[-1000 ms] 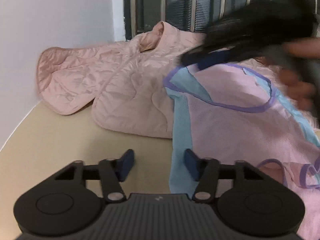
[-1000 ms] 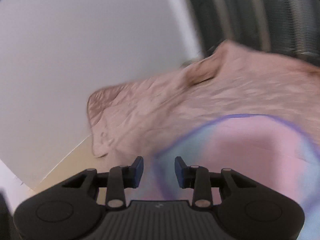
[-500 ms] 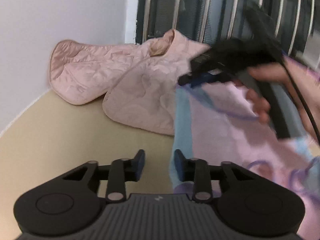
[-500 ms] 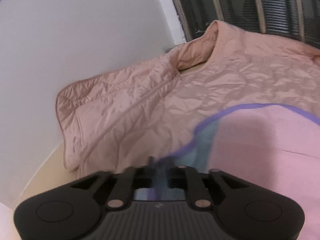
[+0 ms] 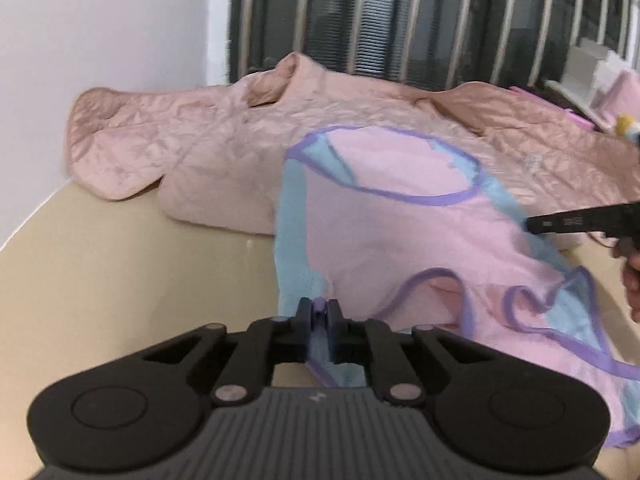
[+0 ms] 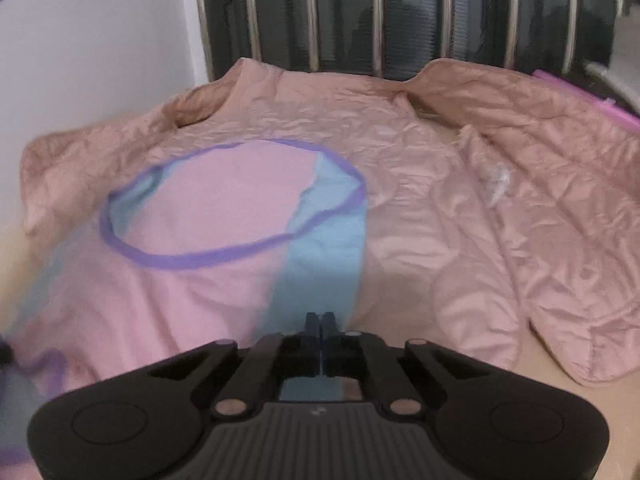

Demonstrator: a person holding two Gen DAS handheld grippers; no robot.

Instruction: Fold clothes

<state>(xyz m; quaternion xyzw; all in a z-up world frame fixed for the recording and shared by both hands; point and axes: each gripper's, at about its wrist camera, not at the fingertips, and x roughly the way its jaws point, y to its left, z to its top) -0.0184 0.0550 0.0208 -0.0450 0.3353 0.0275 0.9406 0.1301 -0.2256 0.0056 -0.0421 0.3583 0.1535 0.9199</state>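
A pink top with light-blue side panels and purple trim (image 5: 400, 220) lies spread on the beige table, its upper part over a quilted pink jacket (image 5: 208, 148). My left gripper (image 5: 319, 314) is shut on the top's near left blue edge. My right gripper (image 6: 320, 322) is shut on the top's (image 6: 208, 216) blue right side panel. The right gripper's body also shows at the right edge of the left wrist view (image 5: 580, 222).
The quilted pink jacket (image 6: 500, 200) lies spread across the back of the beige table (image 5: 100, 280). A white wall (image 5: 80, 20) stands at the left and a dark barred window (image 6: 400, 12) behind. Small items sit at the far right (image 5: 624, 124).
Both grippers have closed on the pink top, the left on its near left edge and the right on its right blue panel. The right gripper has moved to the right side of the top.
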